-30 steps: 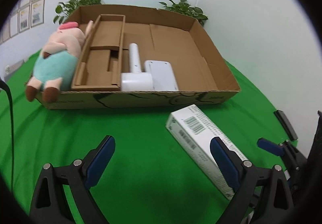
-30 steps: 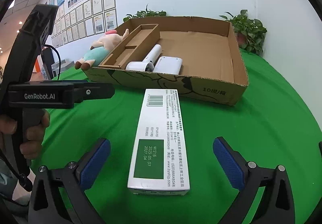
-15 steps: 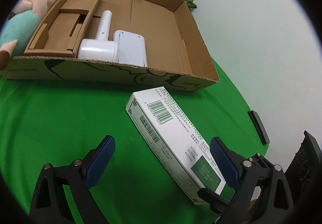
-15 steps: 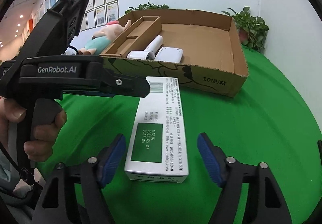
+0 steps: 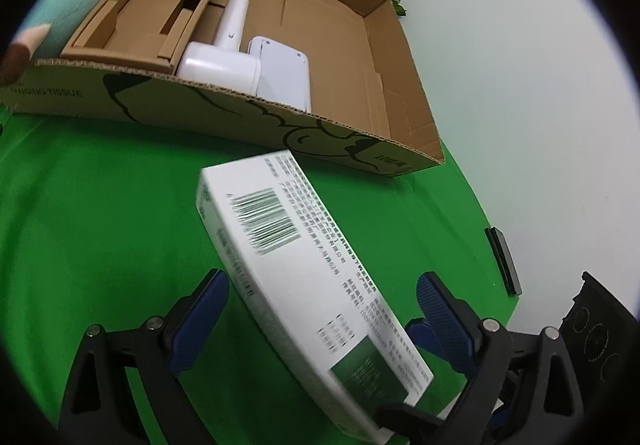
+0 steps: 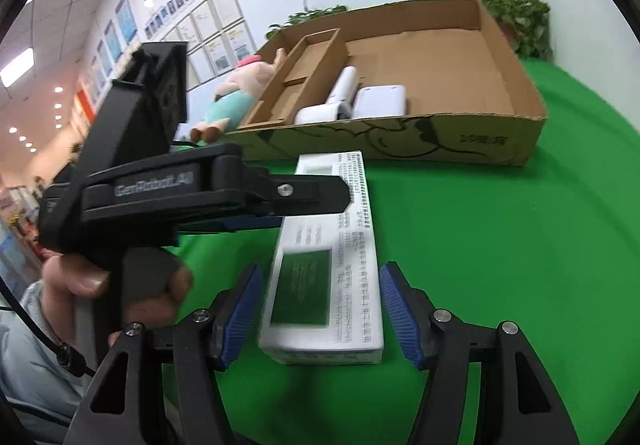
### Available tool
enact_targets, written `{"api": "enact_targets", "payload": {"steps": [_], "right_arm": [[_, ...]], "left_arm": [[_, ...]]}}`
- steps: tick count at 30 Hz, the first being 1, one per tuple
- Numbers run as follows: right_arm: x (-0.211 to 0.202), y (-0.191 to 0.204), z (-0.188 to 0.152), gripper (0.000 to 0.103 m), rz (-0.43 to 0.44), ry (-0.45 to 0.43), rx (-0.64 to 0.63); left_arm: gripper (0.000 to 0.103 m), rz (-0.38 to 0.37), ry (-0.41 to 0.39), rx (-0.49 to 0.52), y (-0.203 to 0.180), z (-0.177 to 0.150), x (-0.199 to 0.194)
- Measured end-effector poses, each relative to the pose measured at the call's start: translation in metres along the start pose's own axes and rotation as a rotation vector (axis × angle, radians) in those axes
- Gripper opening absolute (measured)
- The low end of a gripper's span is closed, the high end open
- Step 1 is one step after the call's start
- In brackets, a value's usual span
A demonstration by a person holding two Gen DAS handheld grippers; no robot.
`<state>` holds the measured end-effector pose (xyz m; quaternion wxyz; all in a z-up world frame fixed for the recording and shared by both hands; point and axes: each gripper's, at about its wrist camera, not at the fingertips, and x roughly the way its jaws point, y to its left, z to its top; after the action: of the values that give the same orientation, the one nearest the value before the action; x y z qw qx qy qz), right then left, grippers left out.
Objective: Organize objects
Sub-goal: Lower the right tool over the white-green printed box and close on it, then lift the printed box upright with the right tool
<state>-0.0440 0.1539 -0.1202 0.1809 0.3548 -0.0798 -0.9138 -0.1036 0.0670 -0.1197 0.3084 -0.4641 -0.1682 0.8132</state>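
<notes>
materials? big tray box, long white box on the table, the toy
Tray box: corrugated cardboard, raw brown; fluting shows along the cut rim.
Long white box: looks like thin printed carton, smooth, maybe slightly glossy; crisp folded edges, barcode.
Toy: plush fabric, soft matte nap.

We see a table covered in green cloth (image 6: 500,245). On it lie a shallow cardboard box (image 6: 440,141), a long white carton (image 6: 336,269) just in front of it, and a small flat black object (image 5: 503,260) near the table's edge.
</notes>
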Motion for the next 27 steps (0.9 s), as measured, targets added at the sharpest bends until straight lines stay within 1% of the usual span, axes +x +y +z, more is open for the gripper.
{"api": "enact_targets", "payload": {"steps": [2,4,5,7,8,13,16,19,23,27], "right_arm": [[0.001,0.005,-0.001,0.071,-0.011,-0.001,-0.019],[0.002,0.009,-0.001,0.071,-0.01,0.008,-0.031],[0.004,0.011,-0.002,0.07,-0.018,0.019,-0.037],[0.01,0.013,-0.003,0.064,-0.036,0.045,-0.052],[0.013,0.016,-0.004,0.063,-0.051,0.06,-0.067],[0.014,0.024,-0.005,0.062,-0.085,0.051,-0.099],[0.011,0.017,-0.004,0.061,-0.053,0.032,-0.041],[0.006,0.006,-0.002,0.061,0.0,0.011,0.037],[0.006,-0.003,-0.002,0.061,0.041,0.015,0.093],[0.005,-0.004,-0.005,0.061,0.106,0.022,0.134]], "left_arm": [[0.092,-0.015,0.011,-0.015,0.002,-0.001,0.003],[0.09,-0.022,0.024,-0.025,0.003,-0.002,0.005],[0.086,-0.031,0.034,-0.032,0.004,-0.003,0.007],[0.083,-0.037,0.036,-0.032,0.004,-0.003,0.008],[0.081,-0.035,0.036,-0.031,0.005,-0.003,0.007],[0.073,-0.024,0.031,-0.034,0.007,-0.003,0.006],[0.072,-0.029,0.036,-0.038,0.008,-0.002,0.006],[0.072,-0.026,0.035,-0.034,0.006,-0.005,0.002],[0.072,-0.021,0.036,-0.04,0.007,-0.006,0.0],[0.072,-0.025,0.035,-0.058,0.009,-0.007,-0.002]]}}
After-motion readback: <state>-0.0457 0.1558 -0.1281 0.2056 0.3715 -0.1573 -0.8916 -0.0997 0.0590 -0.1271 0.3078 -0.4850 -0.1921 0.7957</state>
